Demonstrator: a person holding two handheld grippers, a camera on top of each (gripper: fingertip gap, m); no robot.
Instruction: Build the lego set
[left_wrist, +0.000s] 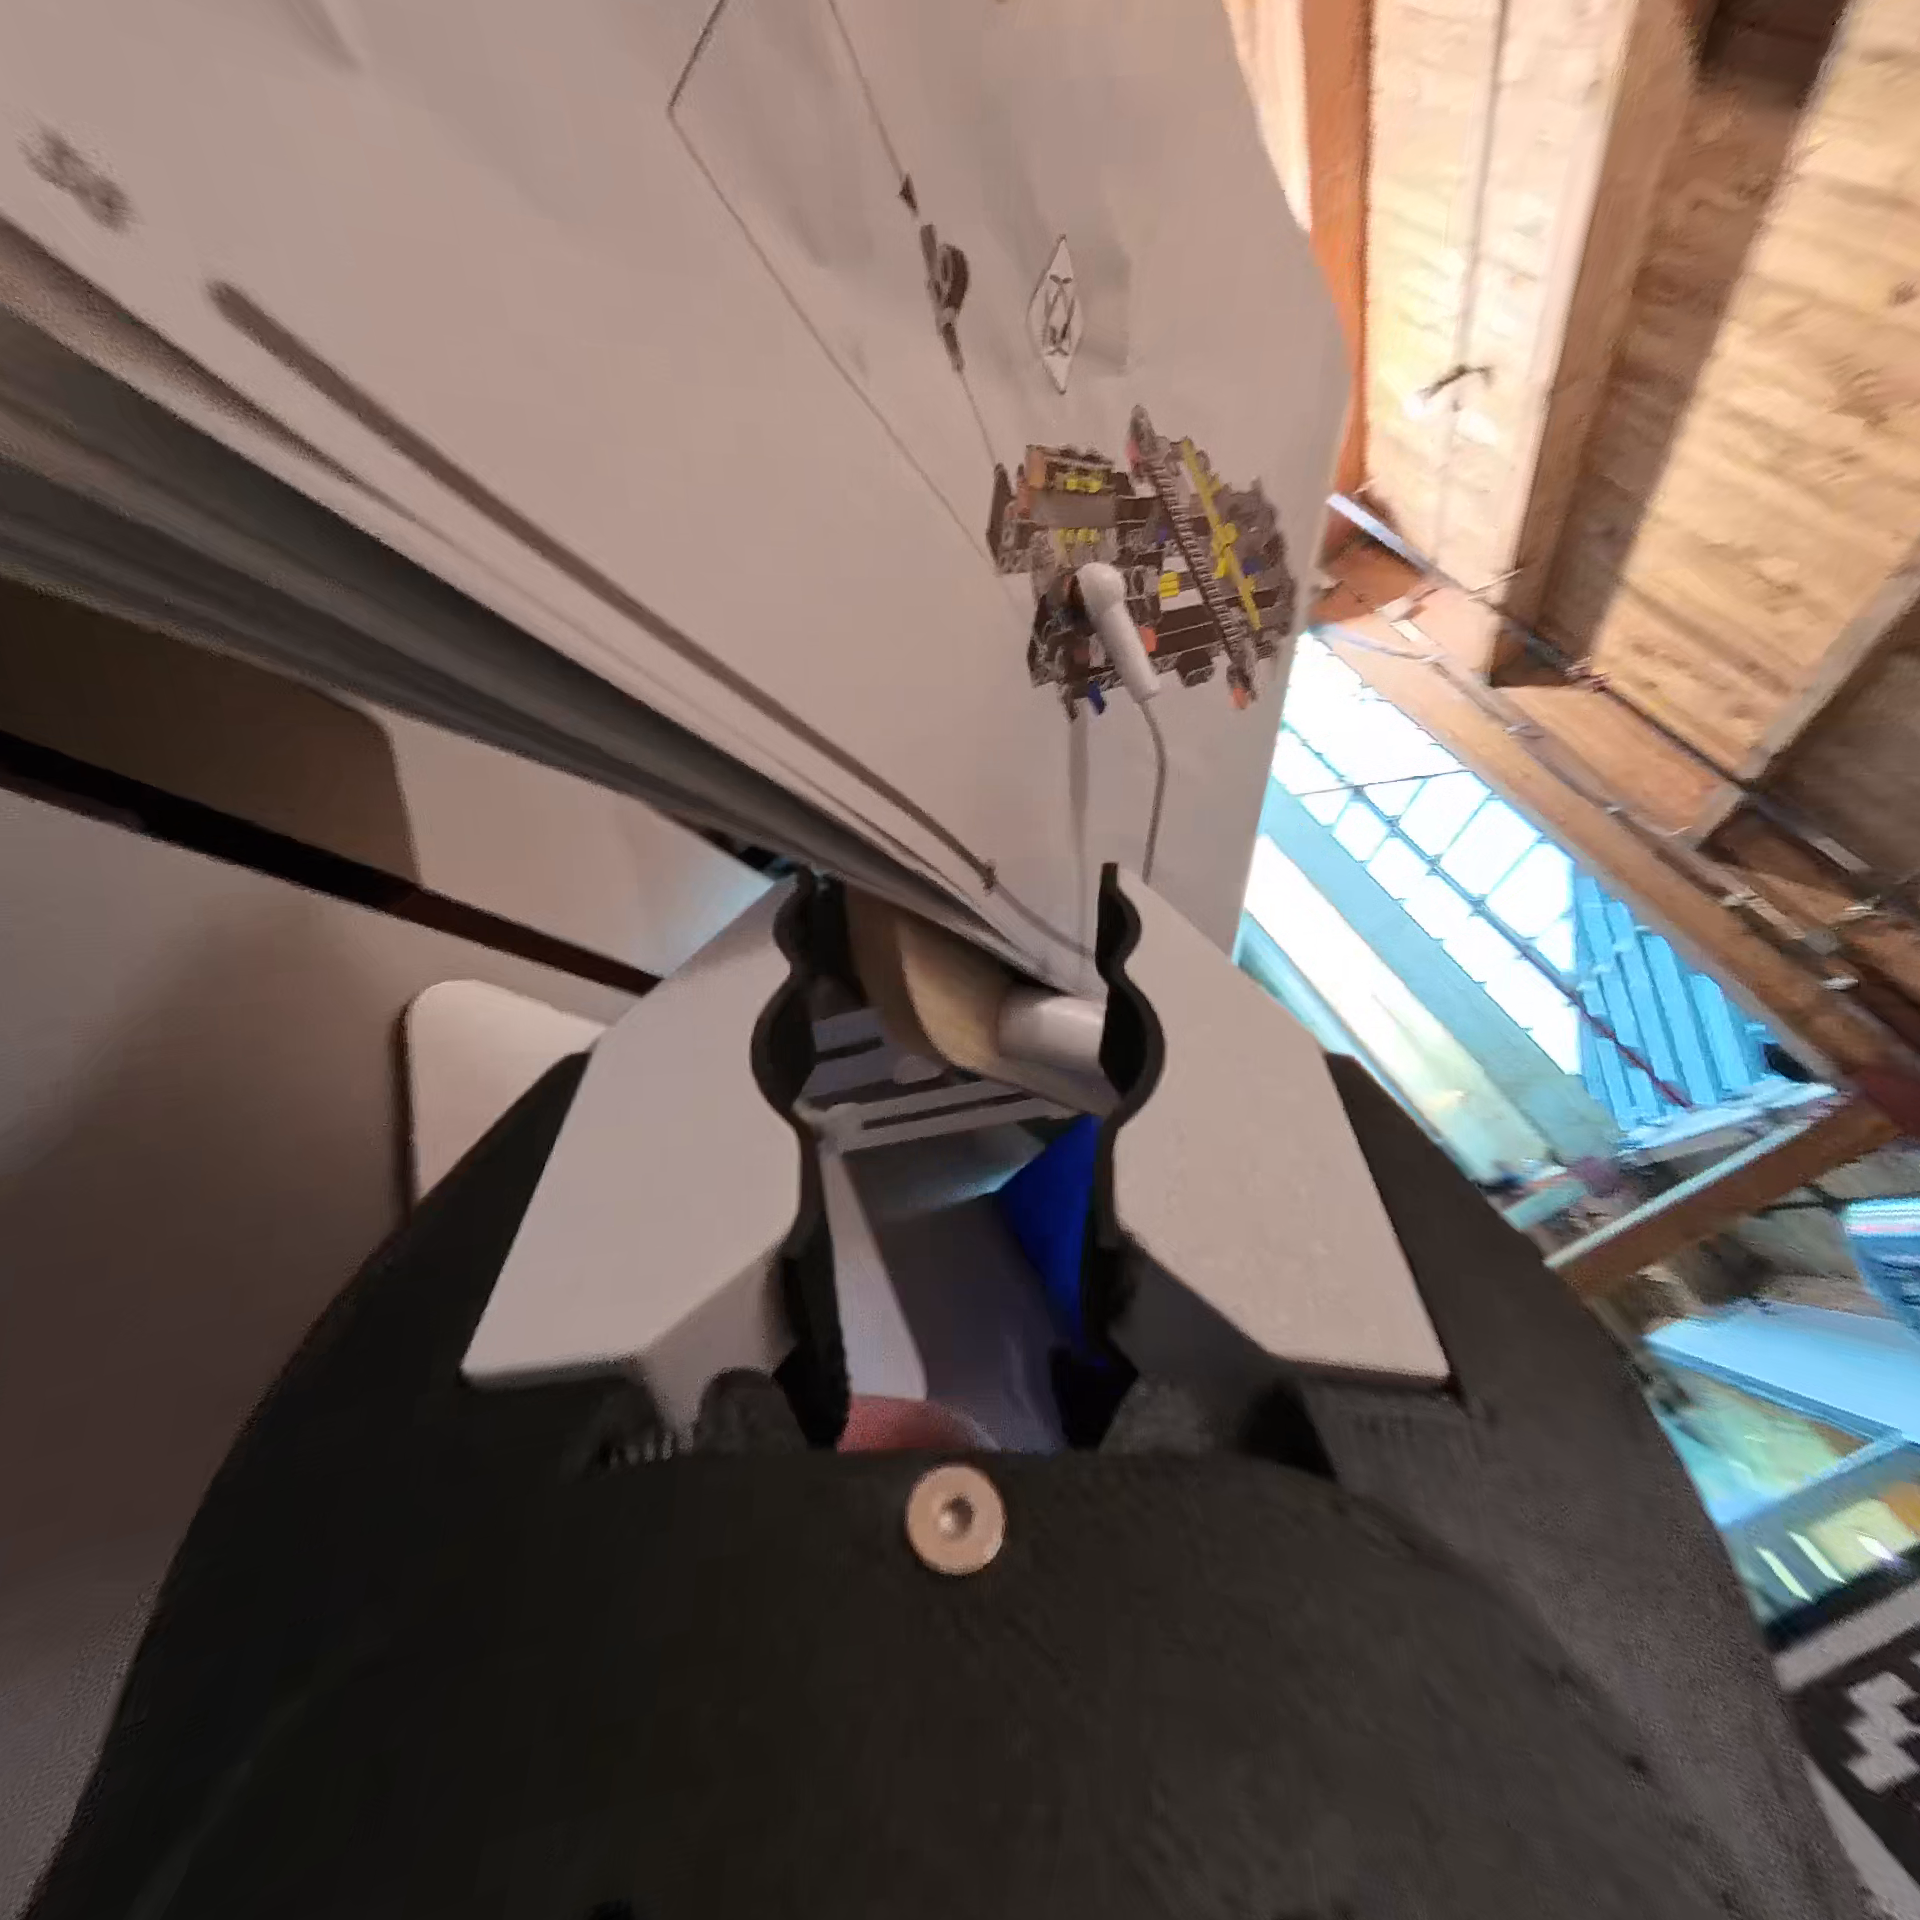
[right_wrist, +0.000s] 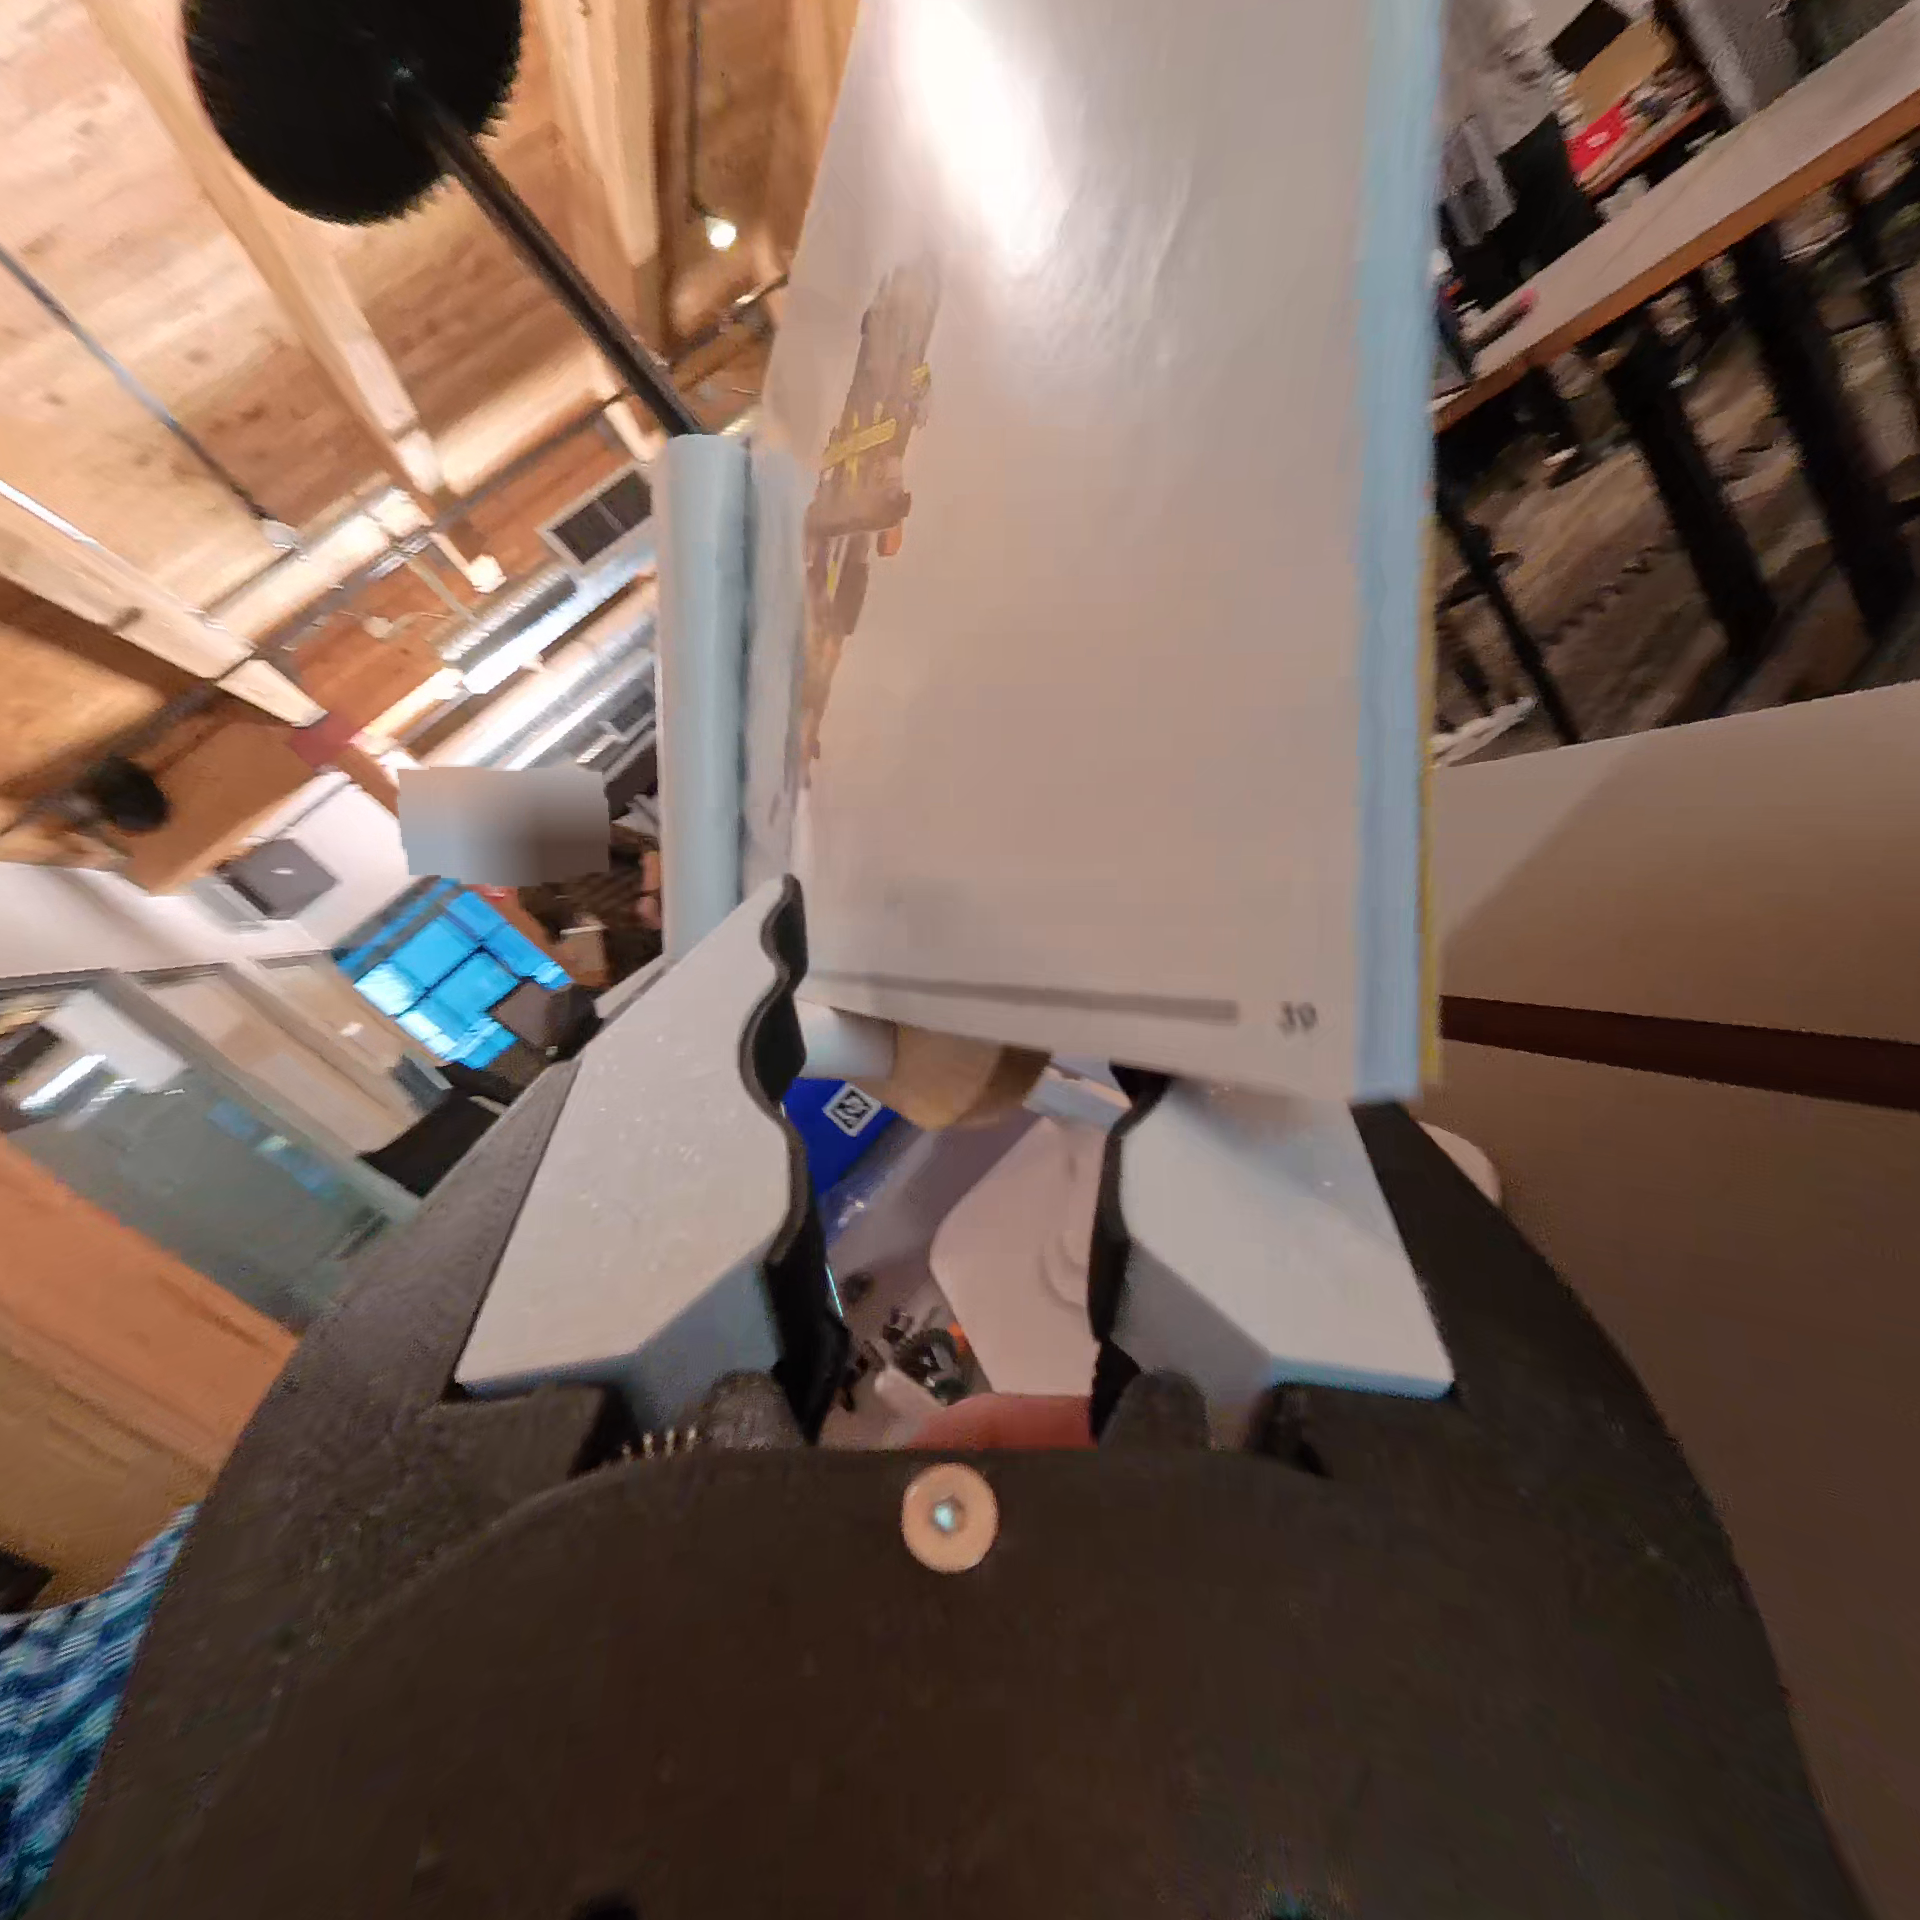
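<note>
Holding up the instruction book (left_wrist: 727, 436) between both half-open grippers, left gripper (left_wrist: 951, 997) and right gripper (right_wrist: 961, 1049), gripping nothing firmly; next, reading the step, then finding bricks.

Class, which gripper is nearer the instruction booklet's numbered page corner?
Right. The right gripper sits just beneath the numbered corner; the left gripper is under another page, with that corner out of its view.
</note>
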